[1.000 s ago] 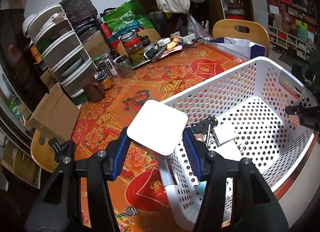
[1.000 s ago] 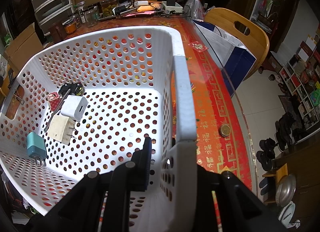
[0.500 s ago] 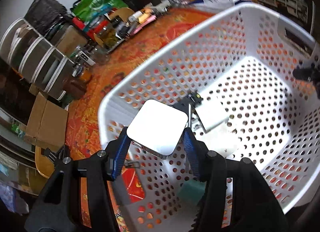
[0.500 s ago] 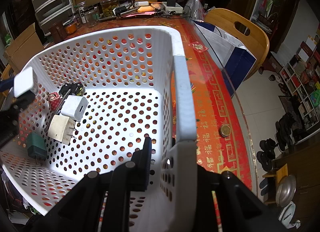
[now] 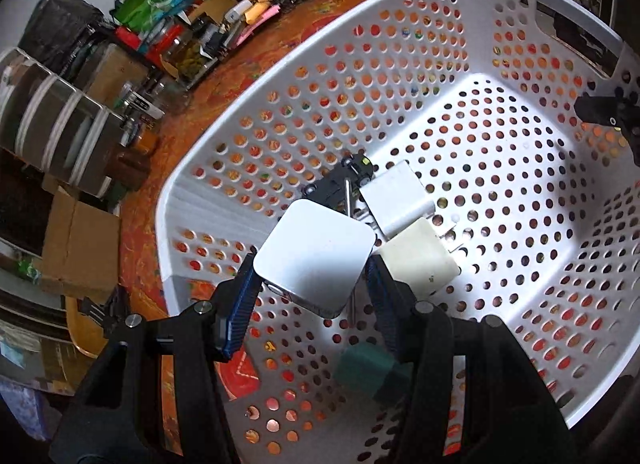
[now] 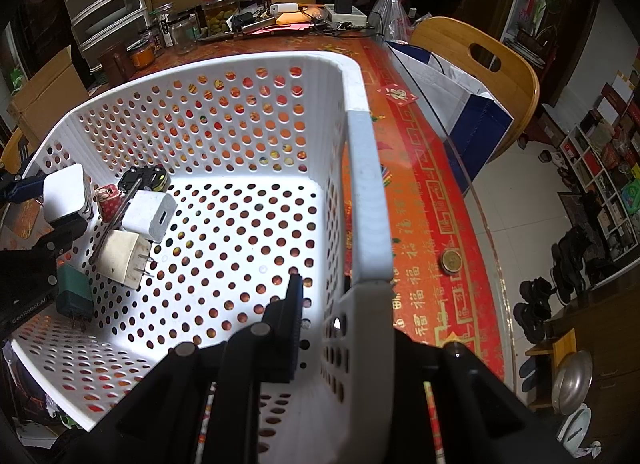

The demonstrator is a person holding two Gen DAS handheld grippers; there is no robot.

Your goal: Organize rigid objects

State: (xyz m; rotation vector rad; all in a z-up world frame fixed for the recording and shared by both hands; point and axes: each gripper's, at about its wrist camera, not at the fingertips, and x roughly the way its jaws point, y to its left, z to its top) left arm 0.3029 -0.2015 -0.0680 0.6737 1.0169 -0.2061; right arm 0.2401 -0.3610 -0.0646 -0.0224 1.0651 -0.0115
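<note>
Your left gripper [image 5: 314, 284] has its fingers clamped on the smooth white square adapter [image 5: 316, 254], held inside the perforated white basket [image 5: 400, 76], just above the chargers [image 5: 418, 260] on its floor. I judge you're mid-placement: lower it, then release. Your right gripper [image 6: 344, 328] pinches the hard plastic wall, steadying the basket on the red patterned surface [image 6: 420, 192].
</note>
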